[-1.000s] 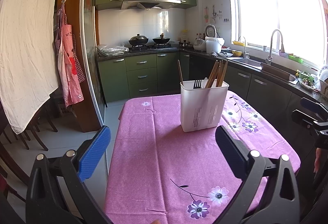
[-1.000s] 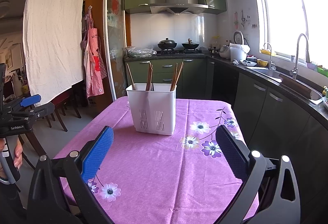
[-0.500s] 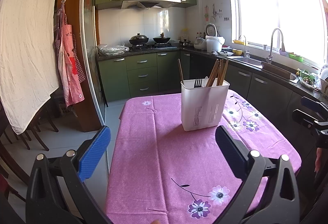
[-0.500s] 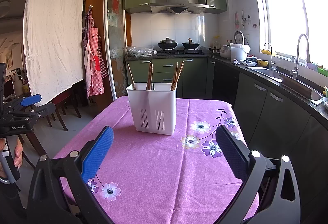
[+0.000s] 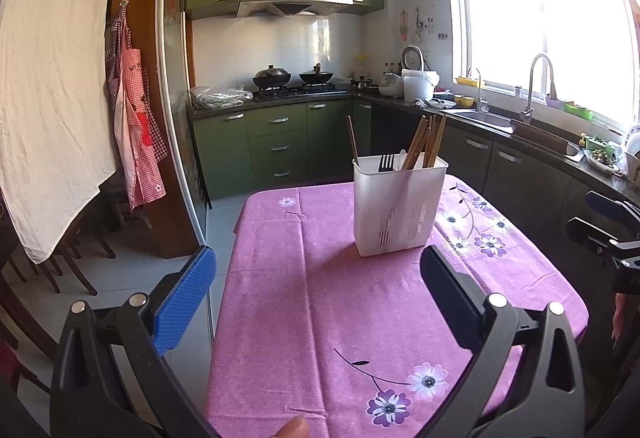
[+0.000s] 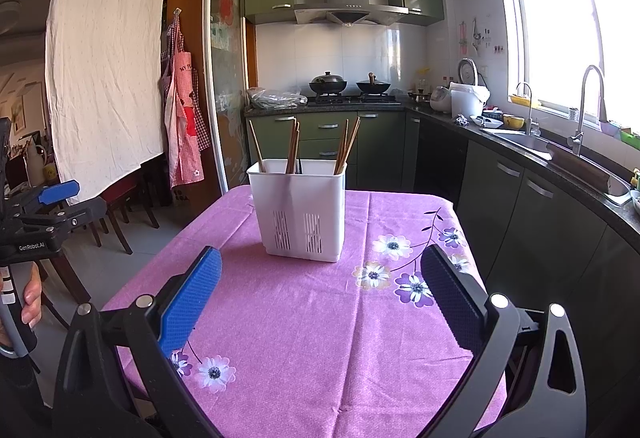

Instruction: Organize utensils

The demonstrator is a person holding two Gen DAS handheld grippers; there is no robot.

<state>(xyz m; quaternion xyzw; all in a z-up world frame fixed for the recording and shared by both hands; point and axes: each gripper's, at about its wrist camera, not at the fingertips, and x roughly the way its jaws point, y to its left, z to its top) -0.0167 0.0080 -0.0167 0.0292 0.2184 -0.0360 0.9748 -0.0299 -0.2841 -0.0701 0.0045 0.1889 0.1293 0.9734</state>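
Your left gripper [image 5: 318, 290] and right gripper [image 6: 320, 290] were both held with jaws spread wide and empty above the pink floral tablecloth [image 5: 304, 318]. The white utensil caddy [image 5: 398, 203] stood upright on the cloth, ahead of both grippers and apart from them. It held wooden chopsticks [image 5: 424, 141], a black fork [image 5: 386, 161] and a white utensil [image 5: 402, 157].

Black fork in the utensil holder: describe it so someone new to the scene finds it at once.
Start at the table with the pink floral cloth; the only thing standing on it is a white slotted utensil holder. In the left wrist view, black fork tines poke just above its rim, left of the wooden chopsticks. It is the only dark, pronged piece; everything else is tan sticks or white.
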